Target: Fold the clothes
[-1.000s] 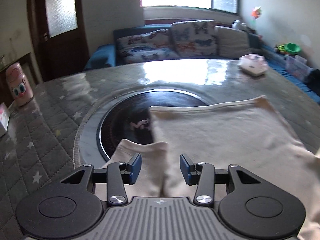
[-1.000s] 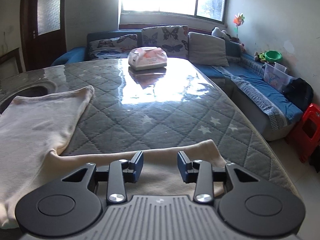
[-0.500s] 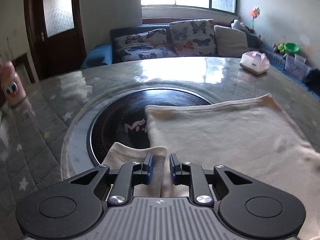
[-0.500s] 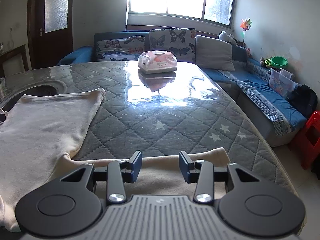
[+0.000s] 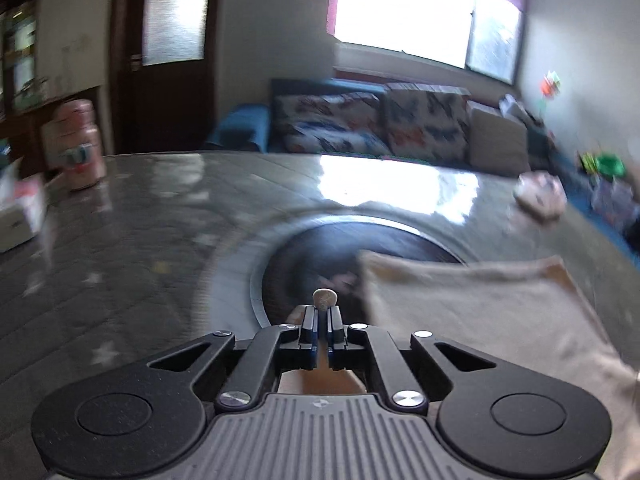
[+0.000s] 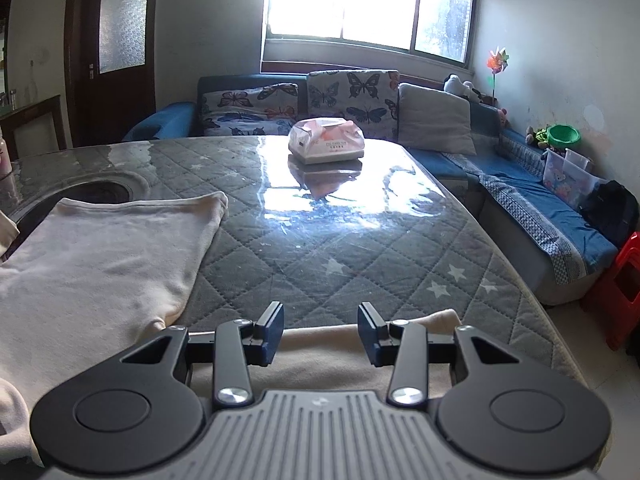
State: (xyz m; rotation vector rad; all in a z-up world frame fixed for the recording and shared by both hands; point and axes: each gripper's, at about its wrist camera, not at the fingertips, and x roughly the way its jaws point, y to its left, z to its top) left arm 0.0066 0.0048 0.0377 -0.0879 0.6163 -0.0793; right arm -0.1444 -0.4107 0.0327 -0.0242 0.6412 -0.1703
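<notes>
Between left gripper (image 5: 322, 326) fingers: cream cotton shirt (image 5: 480, 320) sleeve fold now pinched tight, lifted off grey quilted desk (image 5: 120, 248); half second ago fingers nearly closed. Right gripper (image 6: 320, 330) fingers unchanged, wide apart, hovering over other sleeve, empty.

Both my wrist cameras sit low over the table (image 6: 360, 240), facing the sofa (image 6: 248, 108); left looks from nearer the door (image 5: 160, 60), sharing the cream garment (image 6: 100, 256).
</notes>
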